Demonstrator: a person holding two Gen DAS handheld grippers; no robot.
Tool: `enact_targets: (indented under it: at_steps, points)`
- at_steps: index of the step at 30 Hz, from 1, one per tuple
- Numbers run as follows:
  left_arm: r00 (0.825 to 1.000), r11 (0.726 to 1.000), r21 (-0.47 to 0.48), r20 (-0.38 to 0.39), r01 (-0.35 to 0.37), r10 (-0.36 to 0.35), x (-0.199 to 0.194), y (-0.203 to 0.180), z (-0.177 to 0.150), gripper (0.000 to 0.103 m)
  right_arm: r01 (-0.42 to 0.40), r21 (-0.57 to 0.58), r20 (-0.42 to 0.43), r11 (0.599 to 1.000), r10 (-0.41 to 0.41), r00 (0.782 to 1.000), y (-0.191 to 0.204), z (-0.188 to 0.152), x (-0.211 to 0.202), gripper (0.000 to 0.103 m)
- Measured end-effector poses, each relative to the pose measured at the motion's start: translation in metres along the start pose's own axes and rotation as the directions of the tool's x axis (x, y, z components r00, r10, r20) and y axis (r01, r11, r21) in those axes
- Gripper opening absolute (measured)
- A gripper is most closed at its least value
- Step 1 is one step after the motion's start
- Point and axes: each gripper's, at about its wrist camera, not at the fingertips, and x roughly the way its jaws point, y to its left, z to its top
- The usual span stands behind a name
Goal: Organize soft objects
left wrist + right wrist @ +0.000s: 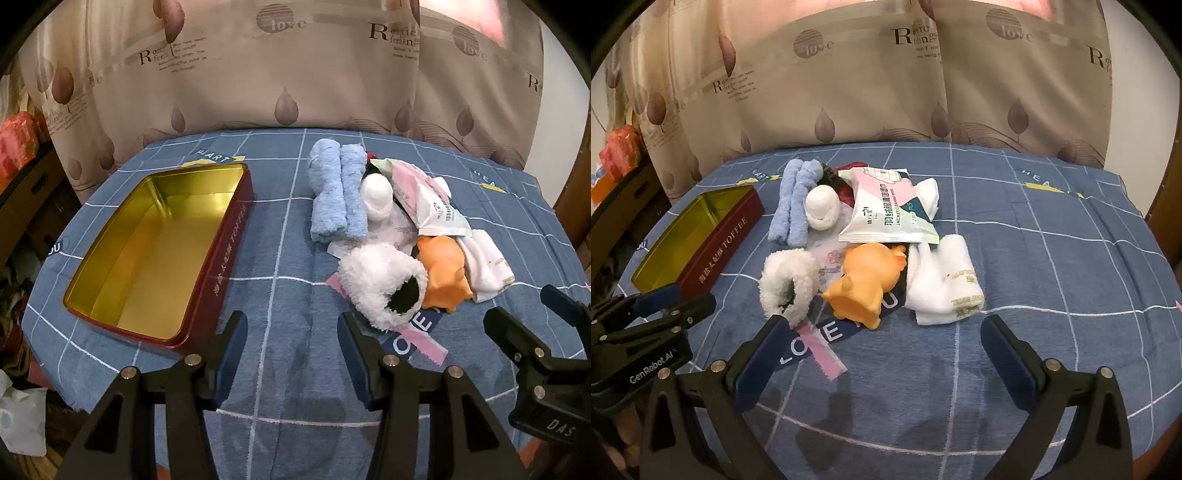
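Both grippers – left [291,332], right [882,339] – released, jaws wide, nothing held. Soft objects heaped mid-table, right of toffee tin [236,236], which lies empty. Advise: take fluffy white piece [788,282] first – nearest; pinch thick pile, lift clear, lower flat into tin.

Soft items [849,236] heaped beside empty open tin [162,251].
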Motion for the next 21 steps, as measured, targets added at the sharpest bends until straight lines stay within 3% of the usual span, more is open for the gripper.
enact_targets:
  at_steps: [21]
  points:
    - [1.0, 1.0, 0.008, -0.011, -0.003, 0.003, 0.0007, -0.0005, 0.0009, 0.052, -0.01, 0.008, 0.001, 1.0, 0.01, 1.0, 0.0025, -0.0021, 0.0, 0.103]
